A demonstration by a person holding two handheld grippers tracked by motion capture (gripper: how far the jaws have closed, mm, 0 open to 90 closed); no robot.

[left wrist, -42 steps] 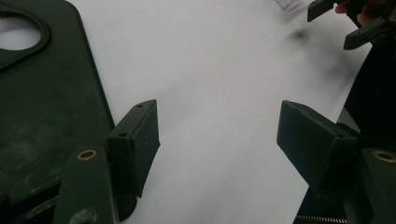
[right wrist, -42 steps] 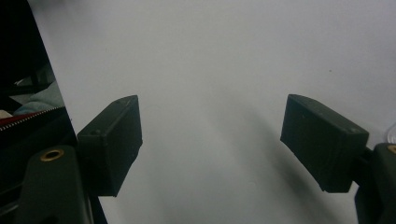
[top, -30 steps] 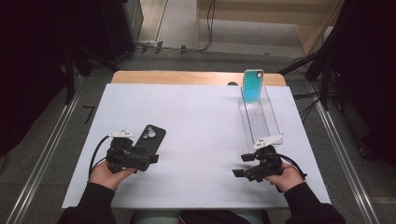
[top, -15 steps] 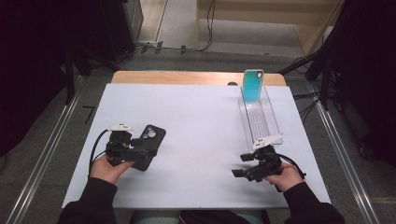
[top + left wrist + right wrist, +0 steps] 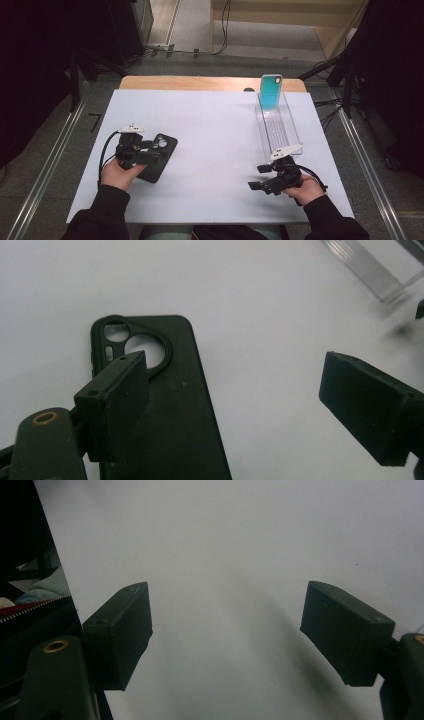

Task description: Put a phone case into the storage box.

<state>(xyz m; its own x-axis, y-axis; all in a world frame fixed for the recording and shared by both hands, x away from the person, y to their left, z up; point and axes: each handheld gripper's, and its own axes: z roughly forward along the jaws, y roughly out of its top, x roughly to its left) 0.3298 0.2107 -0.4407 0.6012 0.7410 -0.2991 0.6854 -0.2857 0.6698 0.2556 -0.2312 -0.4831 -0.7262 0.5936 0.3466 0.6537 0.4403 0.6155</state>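
While left gripper (image 5: 240, 405) hovers spread over black phone case (image 5: 165, 425), right gripper (image 5: 225, 635) spread above bare tabletop (image 5: 220, 130).

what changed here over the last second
The left gripper drew back toward the person over the black case, which turned slightly on the table. Its fingers are open, with the case not gripped. The right gripper, teal case and clear rack stayed put.
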